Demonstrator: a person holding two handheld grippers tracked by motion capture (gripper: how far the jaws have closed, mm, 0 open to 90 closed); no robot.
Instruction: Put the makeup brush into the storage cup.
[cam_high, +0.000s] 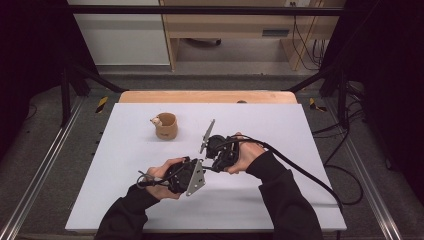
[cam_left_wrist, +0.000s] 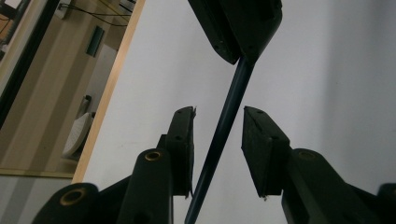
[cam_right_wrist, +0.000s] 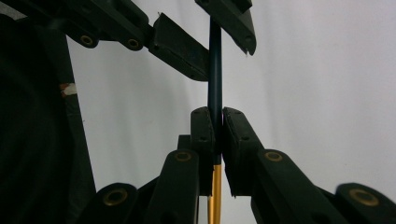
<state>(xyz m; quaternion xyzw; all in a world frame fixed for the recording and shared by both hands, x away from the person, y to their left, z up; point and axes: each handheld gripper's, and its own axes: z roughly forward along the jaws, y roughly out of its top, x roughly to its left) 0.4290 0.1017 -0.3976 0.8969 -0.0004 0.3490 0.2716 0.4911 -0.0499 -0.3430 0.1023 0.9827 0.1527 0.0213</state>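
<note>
Near the front edge of the white table (cam_high: 125, 150), both grippers meet over its middle. Closed jaws of the right gripper (cam_right_wrist: 218, 126) clamp a thin dark rod (cam_right_wrist: 215, 74) with a gold end. Around that rod (cam_left_wrist: 224, 126) the left gripper (cam_left_wrist: 218, 140) stands spread, not touching it. Far left sits a tan cup (cam_high: 166, 126).

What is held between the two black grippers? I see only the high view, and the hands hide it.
Observer: A thin dark rod. The right gripper is shut on it.
Operator: Does the other one grip it too?
Observer: No. The left gripper is open, with one jaw on each side of the rod.
Operator: Is the rod dark along its whole length?
Observer: No. Behind the right gripper's pads, a golden section begins.
</note>
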